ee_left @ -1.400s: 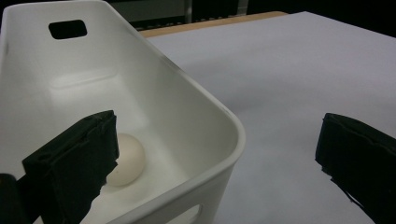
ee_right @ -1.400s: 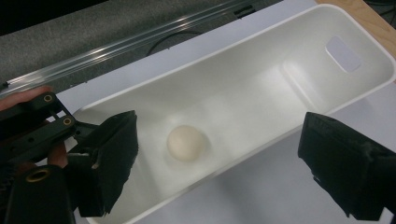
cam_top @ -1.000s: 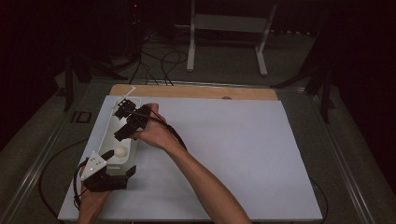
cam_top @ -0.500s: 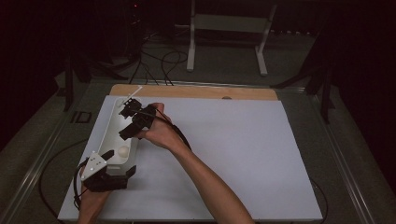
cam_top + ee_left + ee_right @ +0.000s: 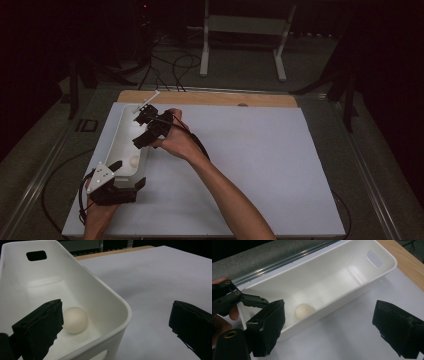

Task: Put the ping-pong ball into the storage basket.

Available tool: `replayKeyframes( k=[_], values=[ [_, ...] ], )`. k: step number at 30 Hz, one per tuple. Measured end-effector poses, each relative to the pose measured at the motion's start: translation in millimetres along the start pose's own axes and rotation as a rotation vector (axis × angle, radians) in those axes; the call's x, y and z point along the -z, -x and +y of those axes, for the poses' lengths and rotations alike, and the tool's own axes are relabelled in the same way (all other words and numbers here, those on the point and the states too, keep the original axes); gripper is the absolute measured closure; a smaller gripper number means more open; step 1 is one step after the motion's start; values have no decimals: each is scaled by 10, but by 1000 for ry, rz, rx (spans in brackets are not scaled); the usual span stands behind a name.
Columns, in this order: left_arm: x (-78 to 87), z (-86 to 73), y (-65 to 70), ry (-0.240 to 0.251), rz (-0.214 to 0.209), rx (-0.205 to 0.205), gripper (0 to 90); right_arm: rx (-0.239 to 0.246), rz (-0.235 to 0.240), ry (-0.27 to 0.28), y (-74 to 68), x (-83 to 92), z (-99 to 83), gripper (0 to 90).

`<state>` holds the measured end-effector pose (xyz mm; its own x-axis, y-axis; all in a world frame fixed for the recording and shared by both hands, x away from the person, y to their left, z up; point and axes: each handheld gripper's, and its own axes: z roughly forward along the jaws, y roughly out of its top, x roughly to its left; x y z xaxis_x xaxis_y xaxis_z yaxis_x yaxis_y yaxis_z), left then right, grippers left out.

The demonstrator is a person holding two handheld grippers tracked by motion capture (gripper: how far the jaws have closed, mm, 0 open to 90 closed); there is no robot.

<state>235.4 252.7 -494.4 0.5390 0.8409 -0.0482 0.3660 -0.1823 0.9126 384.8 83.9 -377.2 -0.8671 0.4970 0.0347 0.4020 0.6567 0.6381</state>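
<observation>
A person works two handheld grippers at a white-topped table (image 5: 260, 165), seen from above. Nearest the person, the left gripper (image 5: 127, 175) sits at the near short end of a long white bin (image 5: 117, 137); its jaws are spread wide and grasp nothing, one inside the bin's near corner, the other outside over the table. Just beyond that inner jaw, a small cream ball (image 5: 74, 319) rests on the bin floor near the near end wall, close beside the jaw though contact cannot be told. The bin's long axis runs away from the person along the table's left edge, with a handle slot (image 5: 36, 255) in its far end wall. Farther along, the right gripper (image 5: 145, 127) hovers over the bin's right wall about midway, jaws also released and empty, looking back down at the ball. The left gripper is plainly the nearer to the ball, which lies slightly ahead of it and inside its open span
</observation>
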Motion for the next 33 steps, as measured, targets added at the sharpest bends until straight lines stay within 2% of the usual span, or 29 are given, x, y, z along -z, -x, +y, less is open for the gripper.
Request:
replayKeyframes(
  k=[6,33],
  values=[
    [-1,0,1,-2,1,-2,1,-13,-17,12,61,76,-62,100],
    [-8,0,7,-4,4,-3,1,-63,-40,51,267,295,-348,100]
  ],
)
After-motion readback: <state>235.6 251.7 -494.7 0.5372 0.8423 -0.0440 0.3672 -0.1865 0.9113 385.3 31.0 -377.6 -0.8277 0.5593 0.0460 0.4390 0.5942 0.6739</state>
